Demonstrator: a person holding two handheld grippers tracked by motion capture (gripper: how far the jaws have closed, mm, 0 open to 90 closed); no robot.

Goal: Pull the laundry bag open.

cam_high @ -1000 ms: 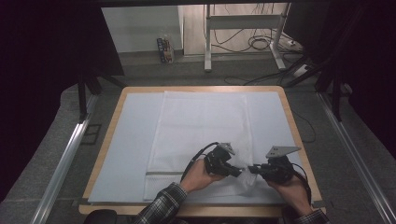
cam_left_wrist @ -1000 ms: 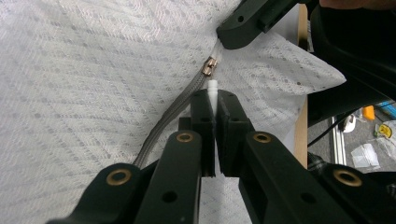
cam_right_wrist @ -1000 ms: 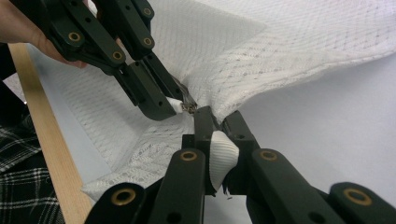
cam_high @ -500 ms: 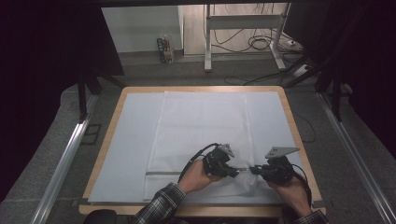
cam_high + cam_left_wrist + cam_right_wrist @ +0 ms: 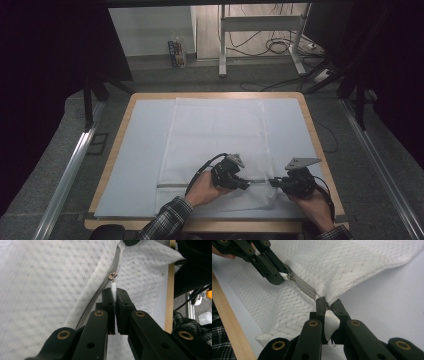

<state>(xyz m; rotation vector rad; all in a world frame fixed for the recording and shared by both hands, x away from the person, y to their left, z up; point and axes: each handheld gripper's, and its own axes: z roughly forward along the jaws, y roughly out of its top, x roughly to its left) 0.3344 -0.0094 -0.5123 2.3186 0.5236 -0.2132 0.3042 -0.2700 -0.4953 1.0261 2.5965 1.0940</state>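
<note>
Between the two hands at the near edge of the desk [image 5: 125,145], our left hand-held gripper [image 5: 115,291] is clenched on the white pull tab [image 5: 114,287] of the zipper slider [image 5: 112,276]; the jaws stand pressed together with the tab sticking out at their tips. From there the grey zipper [image 5: 100,293] runs as one straight line, and that line is what the next move turns on: in the high view it lies left to right across the near part of the white mesh bag [image 5: 215,130], so any pull has to go along it, not across.

Our right hand-held gripper [image 5: 328,302] is grasping the bag's right end, where the zipper stops; a fold of the mesh is bunched between its jaws. In the right gripper view the slider [image 5: 291,277] sits a little way up the zipper [image 5: 304,287], with the left hand-held gripper [image 5: 283,275] behind it.

So the left hand-held gripper [image 5: 245,184] is on the slider, the right hand-held gripper [image 5: 274,183] is just beyond it to the right, and only a short stretch of zipper separates them. We judge the right one serves as the anchor keeping the zipper taut while the left draws the slider.
</note>
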